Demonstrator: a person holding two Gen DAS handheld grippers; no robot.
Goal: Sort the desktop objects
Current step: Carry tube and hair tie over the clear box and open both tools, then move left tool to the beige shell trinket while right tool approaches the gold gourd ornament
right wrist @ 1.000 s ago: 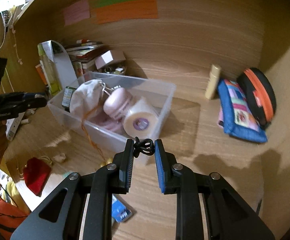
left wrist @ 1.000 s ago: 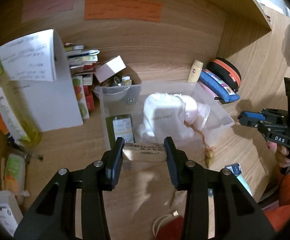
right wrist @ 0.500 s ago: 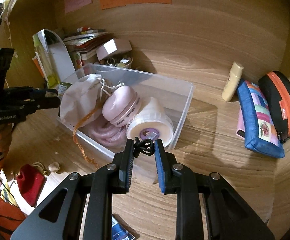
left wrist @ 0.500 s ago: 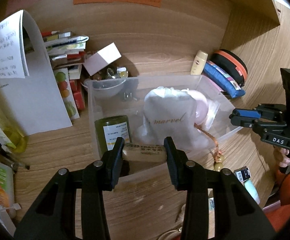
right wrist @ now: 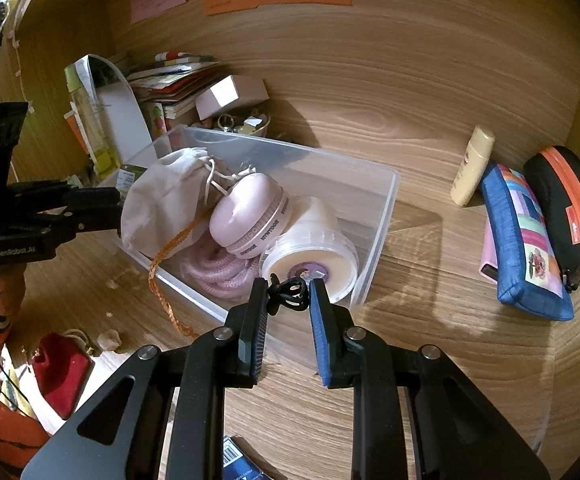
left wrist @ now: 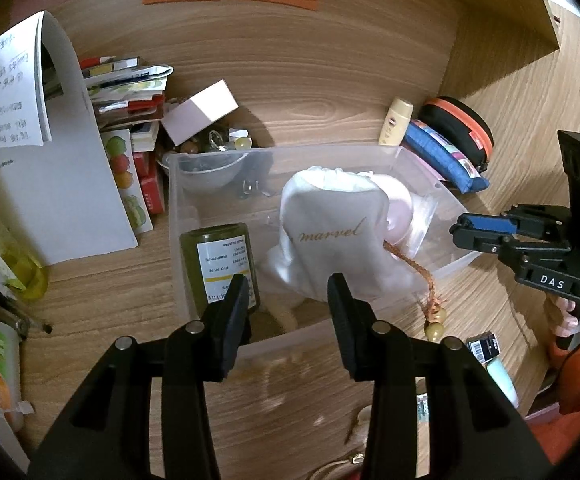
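A clear plastic bin (left wrist: 273,344) (right wrist: 382,216) sits mid-desk. It holds a white "marvel" pouch (left wrist: 330,232) (right wrist: 161,204), a green bottle (left wrist: 219,260), a pink round case (right wrist: 249,216), pink cord (right wrist: 217,272) and a tape roll (right wrist: 310,264). My left gripper (left wrist: 287,300) is open and empty over the bin's near wall. A pale eraser (left wrist: 285,320) lies in the bin below it. My right gripper (right wrist: 289,296) is shut on a small black hair clip (right wrist: 287,293) at the bin's near corner.
Papers and a white folder (left wrist: 69,184) stand left of the bin. A pink box (left wrist: 199,116) and a dish of trinkets lie behind it. A lotion tube (right wrist: 472,168), blue pouch (right wrist: 526,248) and black-orange case (right wrist: 570,212) lie right. A red pouch (right wrist: 59,372) lies near front.
My left gripper moved forward over the bin, opened and let go of the eraser, which dropped into the bin. My right gripper moved closer to the bin with the clip.
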